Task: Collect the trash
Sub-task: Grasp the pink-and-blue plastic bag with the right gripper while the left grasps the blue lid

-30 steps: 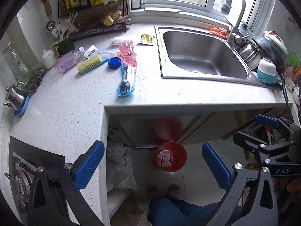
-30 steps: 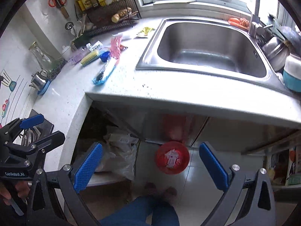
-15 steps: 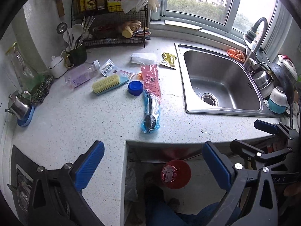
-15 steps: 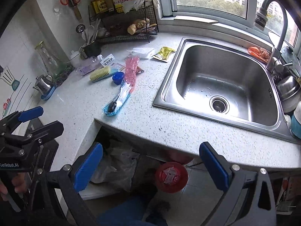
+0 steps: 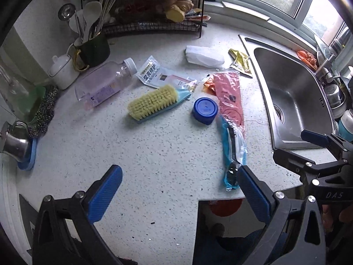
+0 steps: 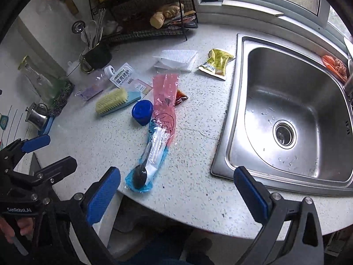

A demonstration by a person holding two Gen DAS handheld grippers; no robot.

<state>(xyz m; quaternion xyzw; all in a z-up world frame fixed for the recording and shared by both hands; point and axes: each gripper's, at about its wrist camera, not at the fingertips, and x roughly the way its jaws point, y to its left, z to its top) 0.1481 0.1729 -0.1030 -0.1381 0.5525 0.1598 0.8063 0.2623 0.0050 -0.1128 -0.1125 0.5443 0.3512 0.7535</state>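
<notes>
The speckled white stone counter (image 5: 154, 154) carries a scatter of trash near its corner. Nearest the edge lies a crinkly clear-and-blue wrapper (image 6: 152, 154) with a black plastic spoon (image 6: 141, 174) sealed inside, its bowl toward the edge. A thin pink film bag (image 6: 165, 101) overlaps the wrapper's far end, and a small red sauce sachet (image 6: 181, 96) peeks from under it. Just left of the bag sits a round blue cap (image 5: 205, 110), and left of that a yellow-bristled scrub brush (image 5: 154, 103) on a pale blue back. Behind them are a glossy white printed pouch (image 5: 152, 72), a clear plastic bottle (image 5: 103, 84) lying on its side, a folded white paper towel (image 6: 176, 60) and a crumpled yellow sachet (image 6: 217, 63) close to the steel sink (image 6: 286, 110).

The sink basin holds only water drops around its drain. A dark mug (image 5: 92, 48) at the back holds upright spoons and chopsticks; the wire rack (image 6: 143, 11) beside it holds what may be ginger, though the fisheye blur makes that uncertain.

Both tongs are spread wide and hold nothing: the left gripper (image 5: 178, 196) hangs over the counter's near corner, its right pad covering the wrapper's tip; the right gripper (image 6: 176, 196) hangs over the edge between wrapper and sink. Below the edge, a red round shape (image 5: 225, 207) is mostly cut off.
</notes>
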